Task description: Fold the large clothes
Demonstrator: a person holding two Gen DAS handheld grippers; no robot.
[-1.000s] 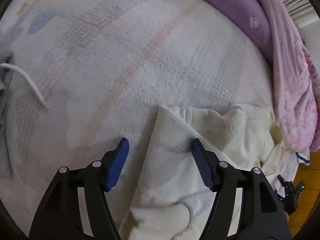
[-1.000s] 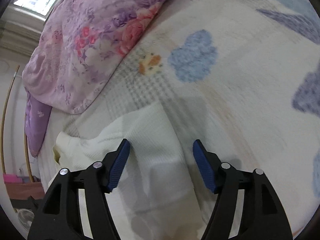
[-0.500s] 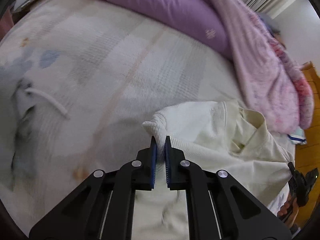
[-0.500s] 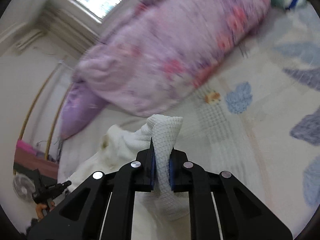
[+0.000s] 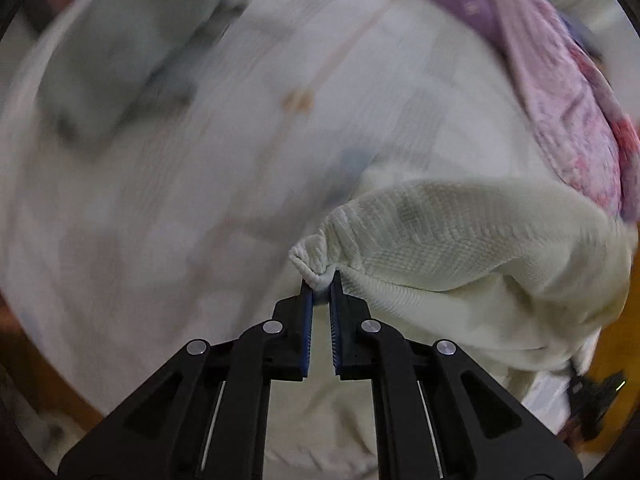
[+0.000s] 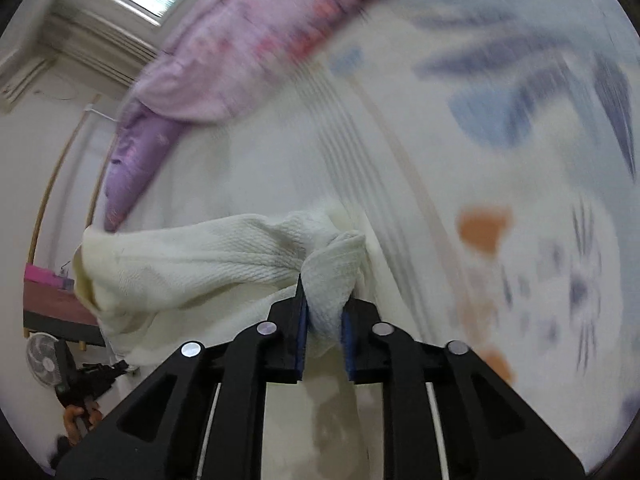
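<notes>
Both hand-held grippers have a corner of the cream waffle-knit garment (image 5: 460, 240). Black and blue-padded, the left gripper (image 5: 320, 284) is pinched almost fully together on a small bunched corner, while the right gripper (image 6: 324, 300) has just let its jaws spread a little, though a thick twisted wad of the same knit still fills the gap and the pads press on it.

Between the two grips the garment hangs in a sagging span, lifted off the pale patterned bedsheet (image 6: 520, 200), with the purple floral quilt (image 6: 248, 44) heaped along the sheet's far side.

Done well, I'd say this carry needs both hands level and equally spaced, so the held edge stays taut and lands straight on the sheet. The right grip looks the weaker one; squeezing it firm again before swinging further should stop the wad slipping. Keep the hanging part clear of the quilt.
</notes>
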